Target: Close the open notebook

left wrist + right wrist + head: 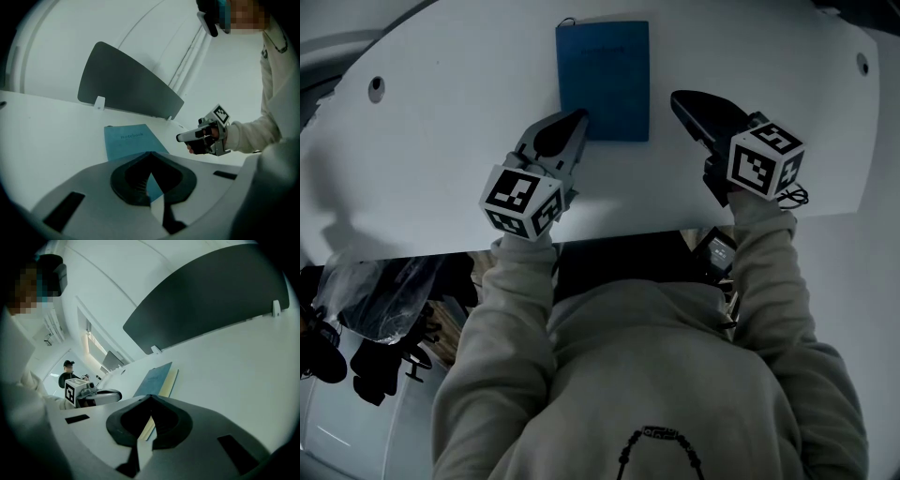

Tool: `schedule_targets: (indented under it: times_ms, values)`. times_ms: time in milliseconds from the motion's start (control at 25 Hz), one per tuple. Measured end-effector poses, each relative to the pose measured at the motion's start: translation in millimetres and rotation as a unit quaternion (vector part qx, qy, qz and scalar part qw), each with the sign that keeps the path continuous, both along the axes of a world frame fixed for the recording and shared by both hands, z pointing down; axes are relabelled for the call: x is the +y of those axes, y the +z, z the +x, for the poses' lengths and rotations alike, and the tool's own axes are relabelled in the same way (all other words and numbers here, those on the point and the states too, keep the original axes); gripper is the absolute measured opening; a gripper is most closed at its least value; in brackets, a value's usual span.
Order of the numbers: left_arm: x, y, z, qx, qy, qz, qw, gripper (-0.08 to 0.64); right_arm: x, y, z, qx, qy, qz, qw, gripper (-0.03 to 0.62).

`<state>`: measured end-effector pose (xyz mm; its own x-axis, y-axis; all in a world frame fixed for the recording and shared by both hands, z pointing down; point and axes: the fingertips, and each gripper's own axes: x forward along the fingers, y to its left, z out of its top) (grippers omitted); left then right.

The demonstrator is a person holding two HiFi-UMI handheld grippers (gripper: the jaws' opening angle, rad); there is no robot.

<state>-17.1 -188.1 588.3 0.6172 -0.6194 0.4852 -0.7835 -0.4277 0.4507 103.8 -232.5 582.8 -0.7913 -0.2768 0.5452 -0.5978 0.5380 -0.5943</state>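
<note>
White curved tabletop [441, 141] under us, and the flat blue card-covered notebook [603, 80] lies dead ahead, long axis running away from us, cover already down by our reading. Our left gripper [578, 119] is nearer, tips over the near left corner, contact unclear. Our right gripper [678, 99] sits just off the right edge. Both pairs of jaws are pressed together, holding nothing

Head view looks steeply down; both low claw views share the notebook [129, 142].
</note>
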Motion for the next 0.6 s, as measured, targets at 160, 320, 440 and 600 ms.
schedule_targets:
  times_ms: [160, 320, 440, 600]
  values:
    - [0, 12, 2, 0.003, -0.002, -0.016, 0.9999, -0.003, 0, 11, 3, 0.008, 0.008, -0.004, 1.000, 0.020]
    - [1, 20, 6, 0.008, -0.004, -0.028, 0.9996, -0.003, -2, 23, 3, 0.028, 0.006, 0.003, 1.000, 0.058]
    - [3, 29, 5, 0.000, -0.004, -0.036, 0.9993, -0.003, 0, 31, -3, 0.033, 0.001, -0.006, 0.999, 0.170]
    - [6, 39, 1, -0.006, -0.001, -0.053, 0.9986, -0.003, 7, 42, -14, 0.035, -0.014, -0.026, 0.999, 0.198]
